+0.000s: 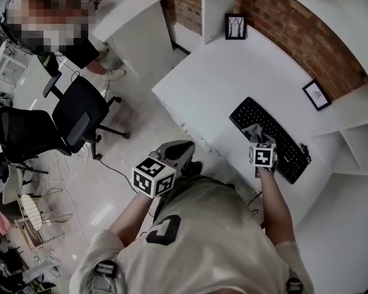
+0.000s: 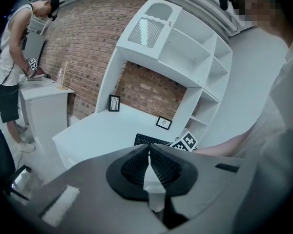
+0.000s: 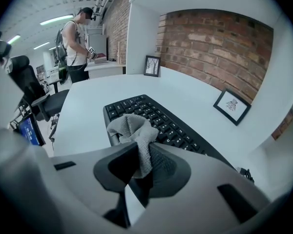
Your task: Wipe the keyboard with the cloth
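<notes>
Just beyond keyboard [image 1: 291, 155], framed picture [image 1: 317, 95]

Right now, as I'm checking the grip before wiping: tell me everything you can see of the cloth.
The cloth is a grey piece with a woven, textured look, crumpled into a bunch. The right hand-held gripper has its jaws closed on one end, so the bunch sticks out past the tips. It hangs over the black keyboard on the white desk; whether it touches the keys cannot be told.
</notes>
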